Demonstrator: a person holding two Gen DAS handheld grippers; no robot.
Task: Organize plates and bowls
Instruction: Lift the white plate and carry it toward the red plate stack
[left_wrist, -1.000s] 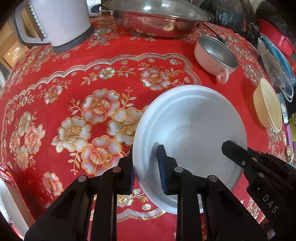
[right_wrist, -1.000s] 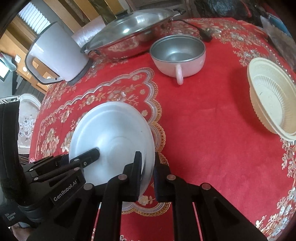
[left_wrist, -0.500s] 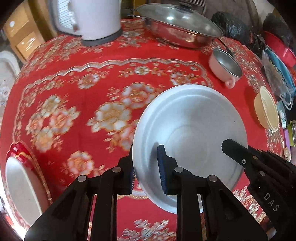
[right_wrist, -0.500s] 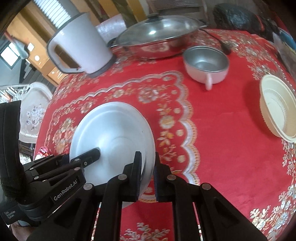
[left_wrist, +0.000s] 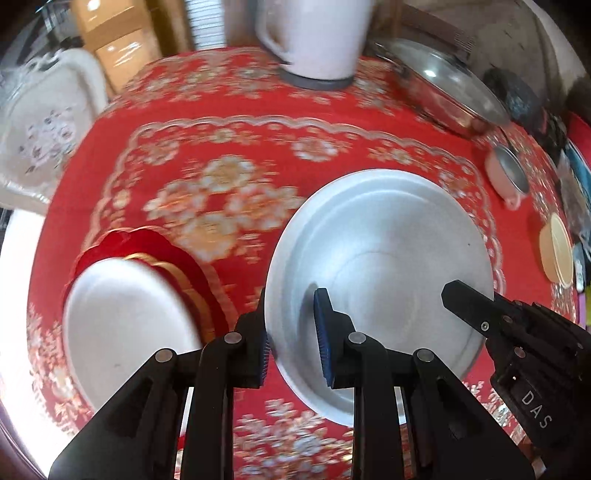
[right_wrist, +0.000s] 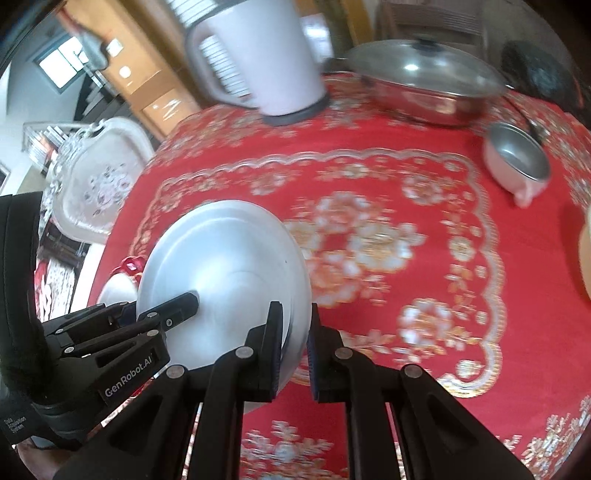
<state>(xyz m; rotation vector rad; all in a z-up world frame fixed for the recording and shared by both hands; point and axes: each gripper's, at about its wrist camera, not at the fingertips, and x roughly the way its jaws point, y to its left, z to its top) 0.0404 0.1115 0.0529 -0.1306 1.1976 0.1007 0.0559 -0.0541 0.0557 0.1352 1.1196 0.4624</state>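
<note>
You've carried the metal plate (left_wrist: 380, 266) leftward over the red tablecloth (left_wrist: 236, 147), and a white plate on red ones (left_wrist: 125, 325) has come into view just left of it. Your left gripper (left_wrist: 291, 328) pinches its near-left rim, your right gripper (right_wrist: 295, 328) its near-right rim.

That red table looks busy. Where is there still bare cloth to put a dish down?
The middle of the tablecloth is bare, between the silver plate and pink cup. The far edge is crowded with the white jug and lidded pan; the red-rimmed plate fills the left edge.
</note>
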